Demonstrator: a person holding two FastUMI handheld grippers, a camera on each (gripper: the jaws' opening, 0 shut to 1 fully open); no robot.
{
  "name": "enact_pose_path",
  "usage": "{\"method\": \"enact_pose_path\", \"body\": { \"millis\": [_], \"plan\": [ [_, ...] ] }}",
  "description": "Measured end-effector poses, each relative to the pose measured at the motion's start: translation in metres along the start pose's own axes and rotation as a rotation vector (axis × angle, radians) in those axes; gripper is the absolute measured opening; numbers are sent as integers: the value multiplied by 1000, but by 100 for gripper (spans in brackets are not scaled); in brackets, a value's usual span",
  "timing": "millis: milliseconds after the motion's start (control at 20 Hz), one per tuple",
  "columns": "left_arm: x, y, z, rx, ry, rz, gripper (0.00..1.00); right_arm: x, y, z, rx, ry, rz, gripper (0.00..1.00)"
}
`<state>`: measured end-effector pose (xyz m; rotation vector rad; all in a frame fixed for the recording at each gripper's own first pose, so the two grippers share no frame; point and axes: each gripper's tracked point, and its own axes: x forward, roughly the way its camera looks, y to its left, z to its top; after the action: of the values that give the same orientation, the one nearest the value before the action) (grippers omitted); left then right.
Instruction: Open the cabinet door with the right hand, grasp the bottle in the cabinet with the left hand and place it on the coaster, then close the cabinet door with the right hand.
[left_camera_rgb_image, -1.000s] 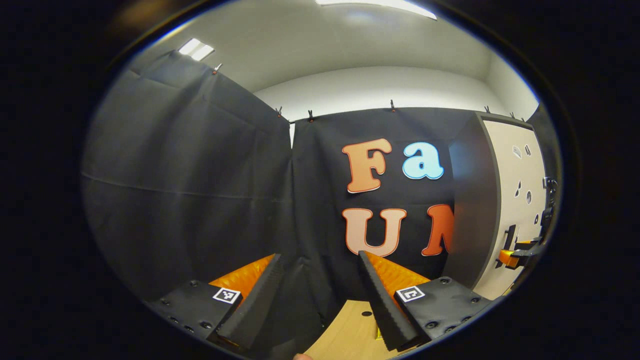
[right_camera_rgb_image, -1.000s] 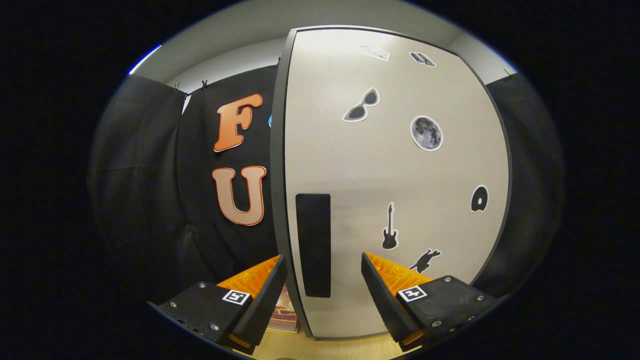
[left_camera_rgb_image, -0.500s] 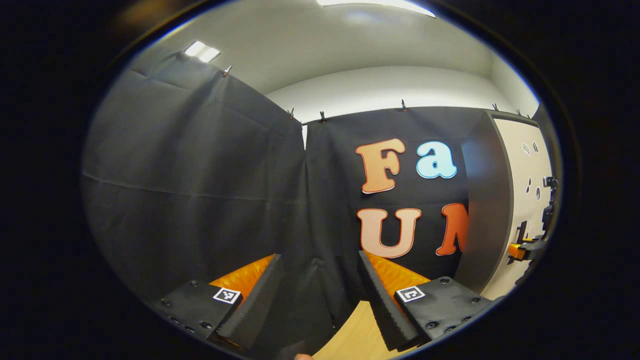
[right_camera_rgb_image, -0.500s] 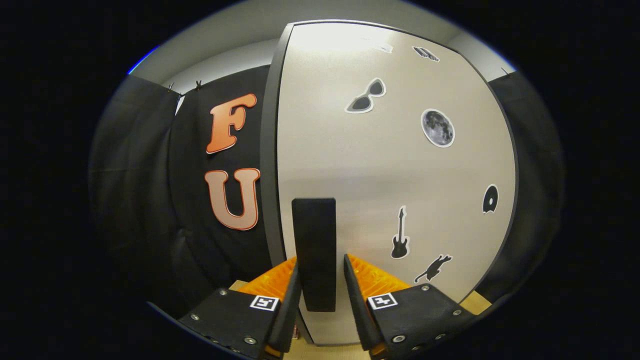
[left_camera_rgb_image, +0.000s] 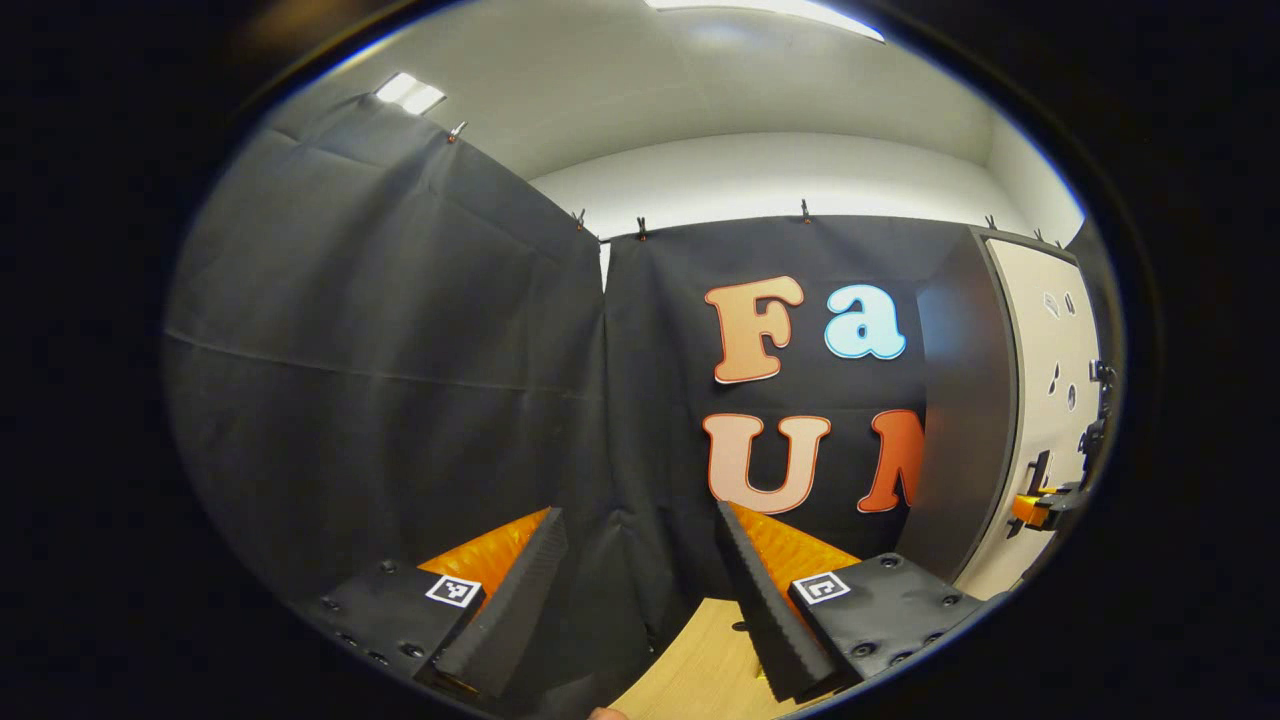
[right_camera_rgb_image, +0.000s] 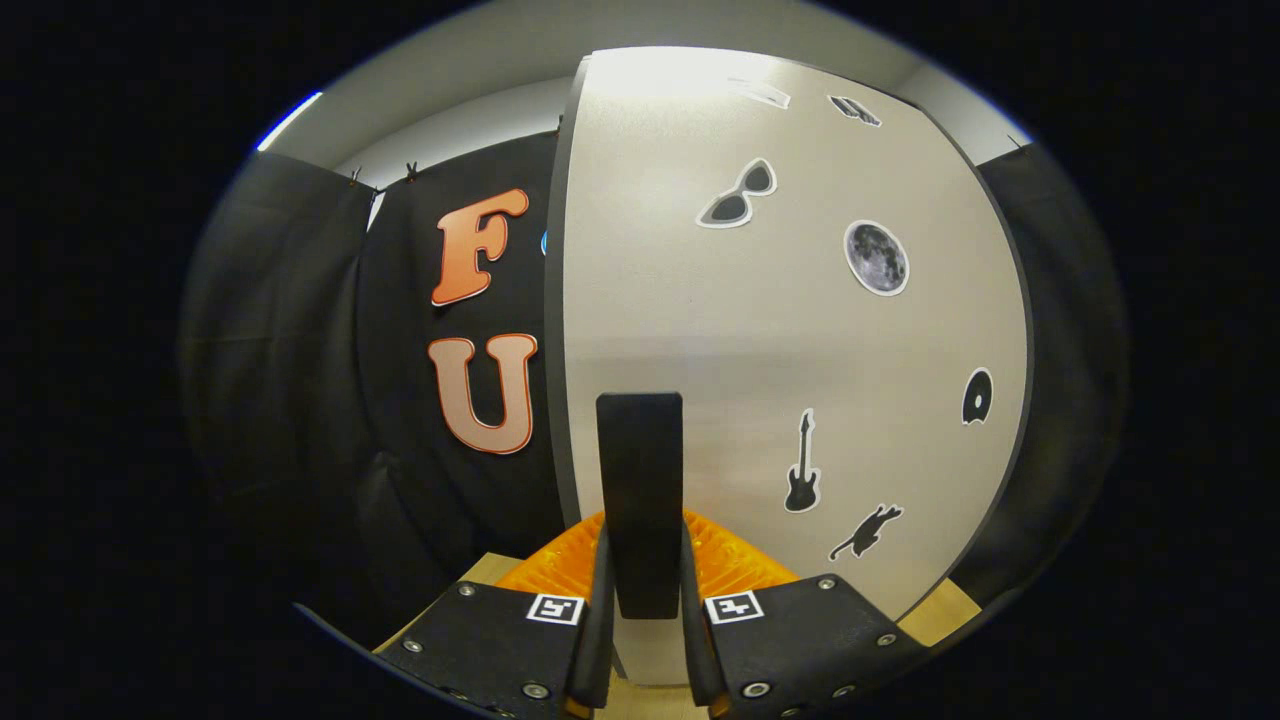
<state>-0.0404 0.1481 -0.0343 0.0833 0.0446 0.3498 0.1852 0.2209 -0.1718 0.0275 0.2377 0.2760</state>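
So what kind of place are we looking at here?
Most likely a staged recording booth, not a real kitchen: black cloth walls clipped up as a backdrop, a lone sticker-covered cabinet door whose handle the right gripper clamps, and a wooden tabletop.

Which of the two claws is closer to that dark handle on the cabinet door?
The right claw. Its two fingers press on the handle of the cabinet door from either side. The left claw hangs open, well off to the cabinet's left, facing the booth's wall.
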Motion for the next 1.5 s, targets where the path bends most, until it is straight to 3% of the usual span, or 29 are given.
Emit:
{"method": "enact_pose_path", "body": {
  "millis": [650, 850, 1150, 1350, 1400, 1500],
  "plan": [
    [-32, -18, 10, -3, -6, -46, 100, -33, -10, 1, 14, -30, 49, 30],
    [-39, -31, 14, -13, -8, -81, 97, -41, -18, 0, 16, -36, 53, 30],
    [-47, -61, 11, -36, 5, -151, 99, -54, -31, 0, 9, -45, 24, 27],
    [-51, -93, 15, -24, -6, -203, 94, -66, -42, -1, 27, -59, -3, 26],
    [-52, -102, 15, -24, -6, -219, 99, -67, -46, -1, 27, -62, -15, 26],
    [-51, -124, 16, -30, -3, -255, 99, -70, -54, 1, 21, -72, -41, 26]
  ]
}}
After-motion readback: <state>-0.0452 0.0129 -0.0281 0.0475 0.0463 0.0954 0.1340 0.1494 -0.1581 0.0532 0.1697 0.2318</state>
